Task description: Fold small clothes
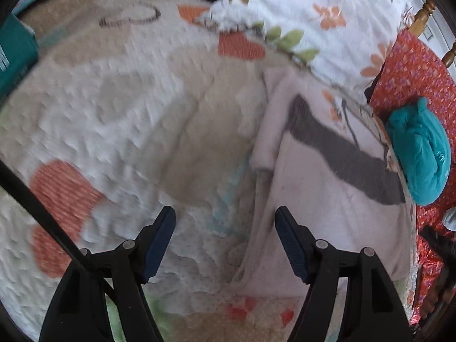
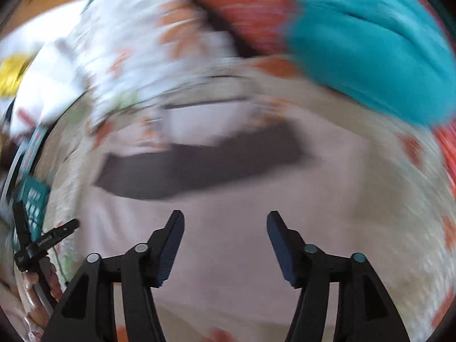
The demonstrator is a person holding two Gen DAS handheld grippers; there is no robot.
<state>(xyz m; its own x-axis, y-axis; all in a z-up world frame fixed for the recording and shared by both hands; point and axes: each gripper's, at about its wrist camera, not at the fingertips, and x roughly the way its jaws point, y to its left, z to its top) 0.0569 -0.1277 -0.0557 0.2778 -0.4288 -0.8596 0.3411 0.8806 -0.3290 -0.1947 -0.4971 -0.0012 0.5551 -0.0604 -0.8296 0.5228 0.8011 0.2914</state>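
Note:
A pale pink garment with a dark grey band [image 1: 327, 188] lies flat on the quilted bedspread [image 1: 114, 108], one sleeve folded along its left edge. My left gripper [image 1: 225, 213] is open and empty, just above the garment's left edge. In the blurred right wrist view the same pink garment [image 2: 228, 228] fills the middle, grey band across it. My right gripper [image 2: 225, 216] is open and empty above it. A folded teal garment [image 1: 421, 151] lies at the right on a red patterned cloth [image 1: 410, 65]; it also shows in the right wrist view [image 2: 370, 45].
A white floral blanket [image 1: 313, 8] is bunched at the far side. A teal box [image 1: 14, 54] stands at the left edge. Wooden bed posts [image 1: 424, 14] rise at the far right. The other hand-held gripper [image 2: 37, 245] shows at the left of the right wrist view.

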